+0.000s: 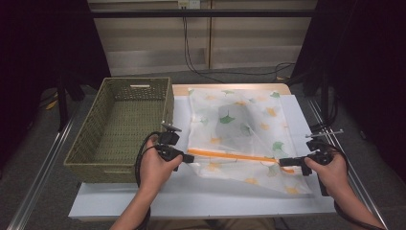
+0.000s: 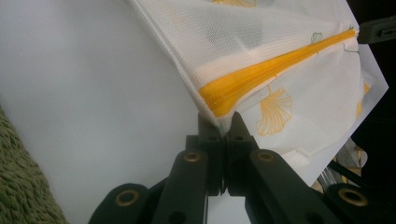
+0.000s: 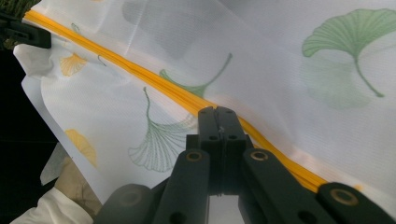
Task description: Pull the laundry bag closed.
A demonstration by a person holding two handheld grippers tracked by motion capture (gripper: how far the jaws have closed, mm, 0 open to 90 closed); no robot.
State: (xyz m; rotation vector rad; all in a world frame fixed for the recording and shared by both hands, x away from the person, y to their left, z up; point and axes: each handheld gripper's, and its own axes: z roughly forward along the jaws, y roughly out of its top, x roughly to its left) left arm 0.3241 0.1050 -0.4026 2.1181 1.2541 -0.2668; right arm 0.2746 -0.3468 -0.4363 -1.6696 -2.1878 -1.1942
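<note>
A white mesh bag (image 1: 249, 129) printed with green and yellow leaves lies on the white table top, with a grey item (image 1: 233, 117) dimly visible inside it. An orange zipper (image 1: 230, 156) runs across its near part. My left gripper (image 1: 191, 157) is shut on the bag's left corner at the zipper's end (image 2: 223, 105), jaws (image 2: 223, 123) pinched together on the cloth. My right gripper (image 1: 281, 162) is shut on the zipper (image 3: 154, 81) near its right end, its tips (image 3: 218, 112) pressed on the orange band. The zipper hangs taut between both grippers.
A green woven basket (image 1: 95, 120) stands to the left of the bag, close to my left hand. The white sheet (image 1: 191, 196) under the bag reaches the table's near edge. Dark floor and rails lie beyond both sides.
</note>
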